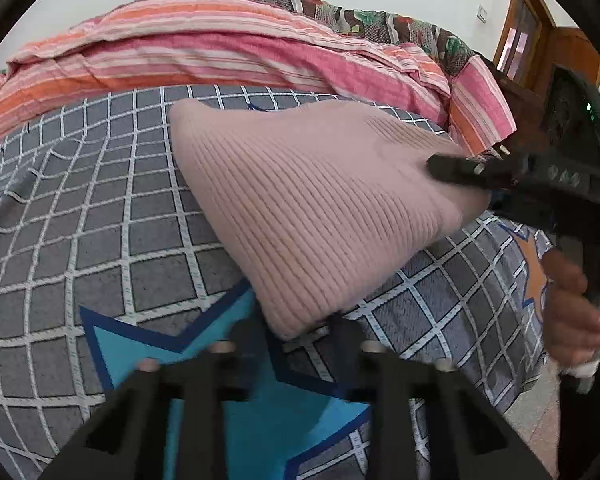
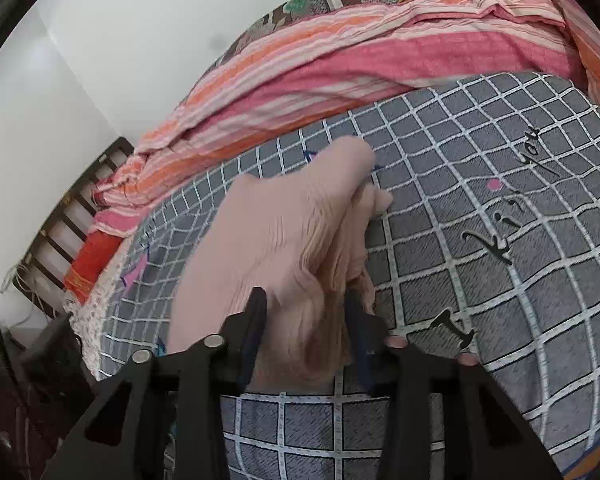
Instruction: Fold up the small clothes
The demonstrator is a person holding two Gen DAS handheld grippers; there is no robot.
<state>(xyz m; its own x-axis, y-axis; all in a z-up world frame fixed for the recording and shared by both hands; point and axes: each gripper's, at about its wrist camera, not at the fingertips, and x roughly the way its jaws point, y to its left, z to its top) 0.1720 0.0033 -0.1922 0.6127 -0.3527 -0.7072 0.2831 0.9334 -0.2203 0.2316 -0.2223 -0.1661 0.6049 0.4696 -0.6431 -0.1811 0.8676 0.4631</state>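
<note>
Right wrist: pink garment (image 2: 276, 248) bunched btwn claw (image 2: 306, 312) fingers.

Both wrist views look closely down at one pink garment (image 1: 320, 208).

The knitted garment (image 1: 312, 208) is a pale dusty pink, ribbed in fine parallel lines — the same colour throughout, including the bunched part between the jaws of the right gripper (image 2: 306, 312). Both grippers are black; the left gripper (image 1: 296, 332) shows small silver bolt heads. Under the jaws, the bedsheet (image 1: 100, 216) is grey with a white grid, printed with a turquoise star (image 1: 236, 408) edged in navy, an orange star (image 1: 534, 276), and black lettering (image 2: 496, 240). Beyond the jaws lies a blanket (image 1: 220, 48) striped in pink, orange and white — behind it, a brown floral quilt (image 1: 340, 12) with green and red.
</note>
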